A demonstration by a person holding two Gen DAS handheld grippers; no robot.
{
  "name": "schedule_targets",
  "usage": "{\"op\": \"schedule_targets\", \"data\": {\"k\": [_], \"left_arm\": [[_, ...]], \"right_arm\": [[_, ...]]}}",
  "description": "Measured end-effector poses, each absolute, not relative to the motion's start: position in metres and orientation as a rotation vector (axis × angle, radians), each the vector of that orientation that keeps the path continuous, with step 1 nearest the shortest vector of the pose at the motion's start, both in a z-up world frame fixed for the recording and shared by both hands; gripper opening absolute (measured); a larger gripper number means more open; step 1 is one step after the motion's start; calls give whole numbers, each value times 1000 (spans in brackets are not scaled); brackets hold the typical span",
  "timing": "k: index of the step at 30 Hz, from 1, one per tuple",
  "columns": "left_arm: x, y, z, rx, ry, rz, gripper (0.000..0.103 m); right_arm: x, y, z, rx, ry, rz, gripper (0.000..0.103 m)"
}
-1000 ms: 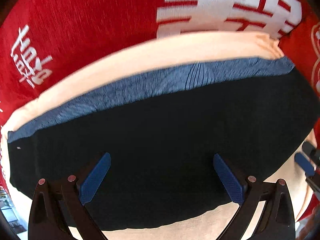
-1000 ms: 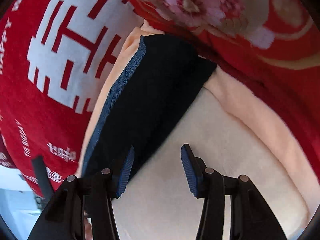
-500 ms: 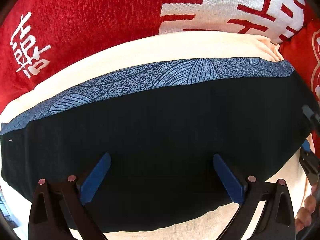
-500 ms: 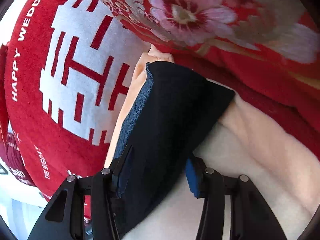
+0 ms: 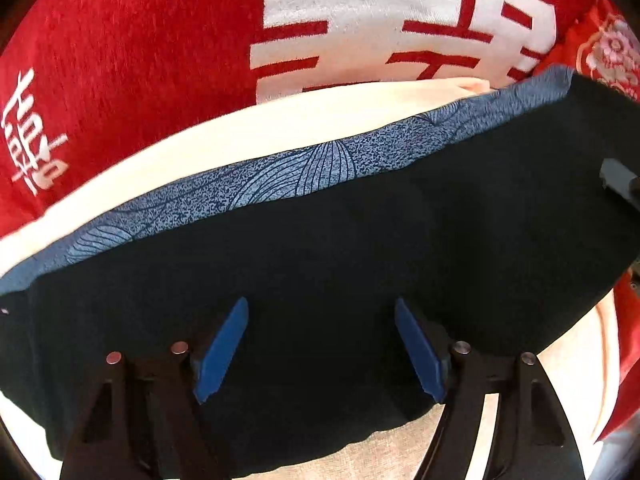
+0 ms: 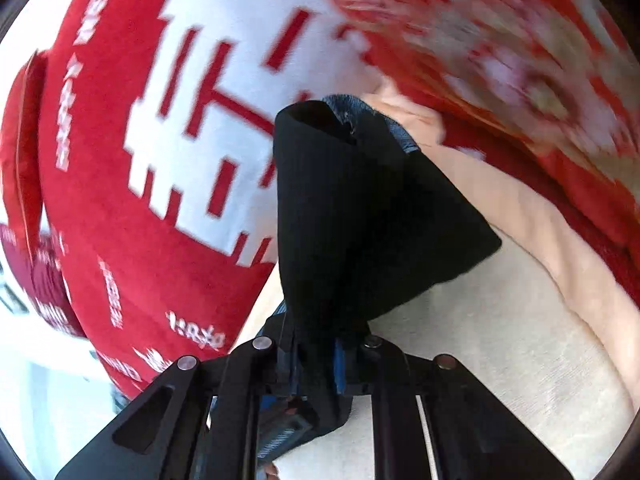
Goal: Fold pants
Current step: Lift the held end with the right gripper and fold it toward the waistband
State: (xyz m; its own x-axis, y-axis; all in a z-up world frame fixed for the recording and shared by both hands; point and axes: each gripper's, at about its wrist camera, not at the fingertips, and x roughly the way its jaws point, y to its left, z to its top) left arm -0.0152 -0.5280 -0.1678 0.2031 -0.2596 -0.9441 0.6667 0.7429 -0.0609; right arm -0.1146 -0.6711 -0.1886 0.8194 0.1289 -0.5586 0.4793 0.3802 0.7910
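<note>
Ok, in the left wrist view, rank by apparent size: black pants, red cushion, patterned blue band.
1. black pants, though nearness to the camera inflates them
2. red cushion, cut off by the frame
3. patterned blue band

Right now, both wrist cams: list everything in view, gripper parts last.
pants: 1, black with a blue-grey leaf-print band, lying on the cream surface; one end is lifted in the right wrist view.
cream surface: 1, pale cream fabric, under the pants.
red pillow: 1, red with a large white double-happiness print and white lettering, behind the pants.
floral pillow: 1, red with pale flowers, blurred, to the right of the red pillow.
left gripper: 1, black with blue pads, jaws open over the black cloth.
right gripper: 1, black with blue pads, jaws shut on the pants' end.
</note>
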Motion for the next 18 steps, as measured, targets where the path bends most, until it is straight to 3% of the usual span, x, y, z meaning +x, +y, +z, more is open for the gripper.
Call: {"op": "schedule_targets", "data": {"k": [11,18], "left_arm": [[3,-497,-159,358,1243,-804,77],[56,-381,-132,278,1234,-648,77]], "right_arm": [[-61,-598,-126,863,714,-169,14],[-15,-516,-117,669,809,-130,14]]}}
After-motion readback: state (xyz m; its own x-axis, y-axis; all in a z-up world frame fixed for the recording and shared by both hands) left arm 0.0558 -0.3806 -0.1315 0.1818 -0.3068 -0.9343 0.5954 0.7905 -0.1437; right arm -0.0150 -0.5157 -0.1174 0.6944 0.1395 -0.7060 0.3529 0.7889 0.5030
